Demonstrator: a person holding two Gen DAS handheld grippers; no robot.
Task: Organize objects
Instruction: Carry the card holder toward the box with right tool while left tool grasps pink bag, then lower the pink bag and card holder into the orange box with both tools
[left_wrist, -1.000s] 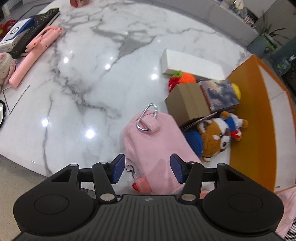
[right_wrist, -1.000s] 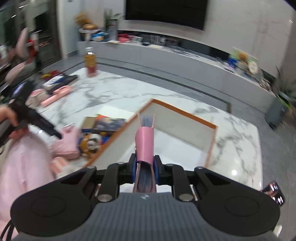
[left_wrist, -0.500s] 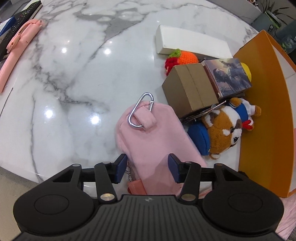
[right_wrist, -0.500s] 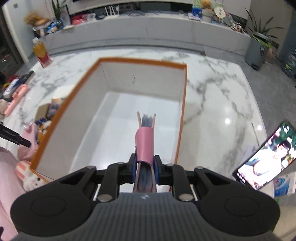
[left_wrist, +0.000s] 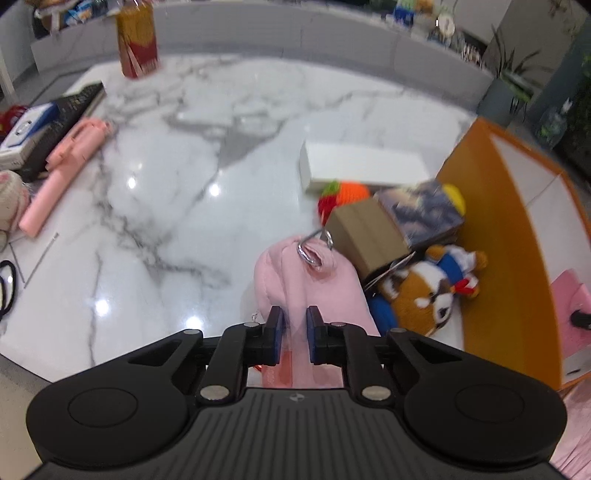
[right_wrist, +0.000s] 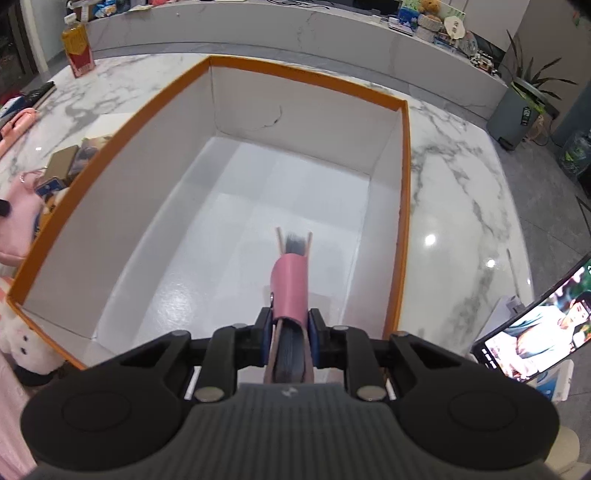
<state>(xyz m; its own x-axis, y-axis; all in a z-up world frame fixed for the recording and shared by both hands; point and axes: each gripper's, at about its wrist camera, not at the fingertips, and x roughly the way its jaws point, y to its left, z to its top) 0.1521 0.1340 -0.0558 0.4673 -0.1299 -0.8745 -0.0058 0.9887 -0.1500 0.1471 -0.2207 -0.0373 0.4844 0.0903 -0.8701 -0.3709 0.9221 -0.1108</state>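
Pinching pink plush fabric, the left gripper (left_wrist: 293, 334) tilts steeply down; its jaws have just been closing on the pouch (left_wrist: 310, 288). Also angled down over the orange box (right_wrist: 404, 206), the right gripper (right_wrist: 289, 334) clamps a pink-strapped notebook (right_wrist: 290, 280).

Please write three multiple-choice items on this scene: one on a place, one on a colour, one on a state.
1. Where does the plush fox lie?
A. inside the box
B. on the table beside the box's orange wall
C. on the keyboard

2. What colour is the box rim?
A. orange
B. blue
C. green

3. What is the left gripper doing?
A. standing open over bare marble
B. shut on the pink pouch
C. holding a bottle

Answers: 1 B, it rests against the wall's outside; 2 A, the edge is orange; 3 B, fabric is pinched between the pads.
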